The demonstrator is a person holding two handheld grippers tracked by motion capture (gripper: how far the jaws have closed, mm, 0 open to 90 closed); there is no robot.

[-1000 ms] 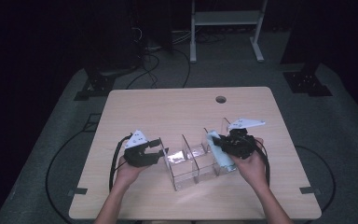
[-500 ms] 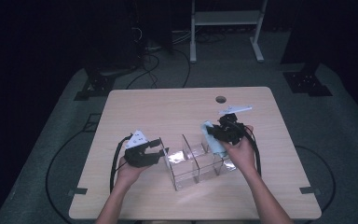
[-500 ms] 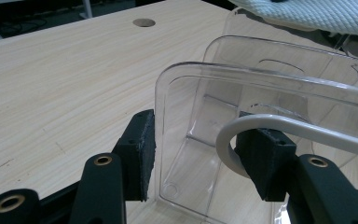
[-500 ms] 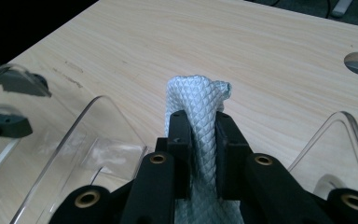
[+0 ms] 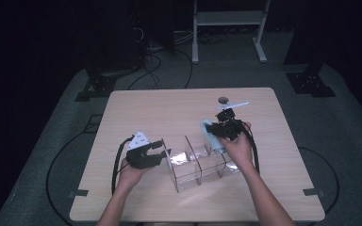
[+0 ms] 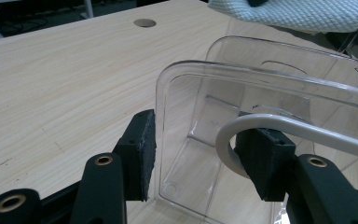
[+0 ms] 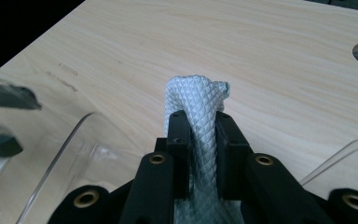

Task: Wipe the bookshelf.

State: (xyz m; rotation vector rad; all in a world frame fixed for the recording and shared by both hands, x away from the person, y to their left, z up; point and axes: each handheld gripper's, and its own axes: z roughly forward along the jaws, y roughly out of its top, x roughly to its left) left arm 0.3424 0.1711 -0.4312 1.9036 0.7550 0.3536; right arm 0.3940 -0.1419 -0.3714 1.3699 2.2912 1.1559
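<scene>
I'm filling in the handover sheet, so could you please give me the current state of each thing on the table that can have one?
Clear organiser: upright on the table, its end wall clamped; compartments look empty.
Left tongs: shut on the organiser's end wall, one pad outside, one inside.
Right tongs: shut on the cloth.
Pale blue cloth: bunched, pinched between the pads, held over the organiser.

floor: grey carpet (image 5: 66,117) — dark room | back: white metal stand (image 5: 226,19) | cables (image 5: 165,56)
</scene>
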